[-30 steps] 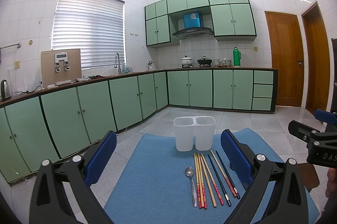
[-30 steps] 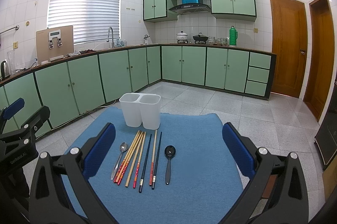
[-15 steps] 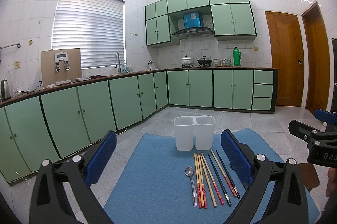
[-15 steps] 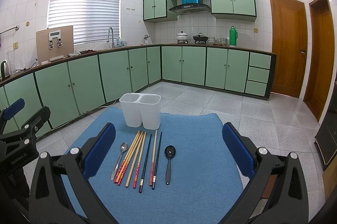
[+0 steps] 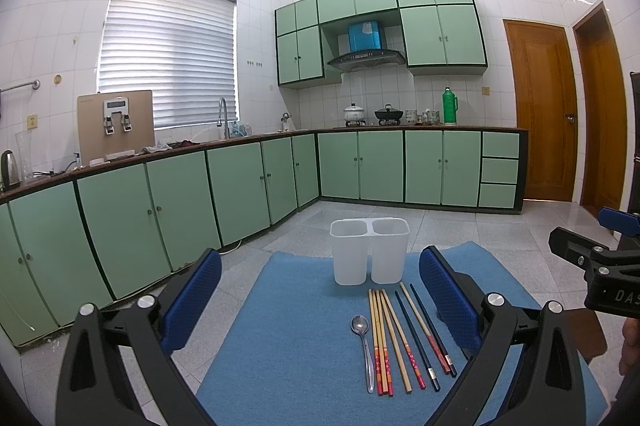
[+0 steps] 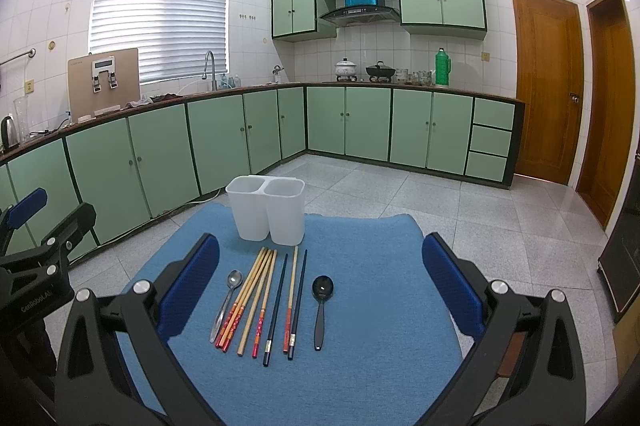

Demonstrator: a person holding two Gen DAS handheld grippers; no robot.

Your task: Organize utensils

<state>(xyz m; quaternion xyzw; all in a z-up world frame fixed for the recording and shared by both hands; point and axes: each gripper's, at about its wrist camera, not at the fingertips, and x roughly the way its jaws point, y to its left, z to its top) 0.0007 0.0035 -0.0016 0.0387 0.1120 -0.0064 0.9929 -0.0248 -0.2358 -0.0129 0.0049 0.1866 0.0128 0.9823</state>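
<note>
A white two-compartment holder (image 5: 369, 251) (image 6: 267, 208) stands empty at the far side of a blue mat (image 5: 288, 338) (image 6: 372, 290). In front of it lie a metal spoon (image 5: 363, 346) (image 6: 227, 300), several wooden and dark chopsticks (image 5: 404, 338) (image 6: 264, 300) and a black spoon (image 6: 321, 302). My left gripper (image 5: 320, 300) is open and empty above the mat's near left. My right gripper (image 6: 320, 286) is open and empty above the utensils.
Green floor cabinets (image 5: 240, 182) run along the left and back walls. Two wooden doors (image 6: 548, 82) stand at the right. A dark object (image 6: 624, 266) stands on the tiled floor at the right of the mat.
</note>
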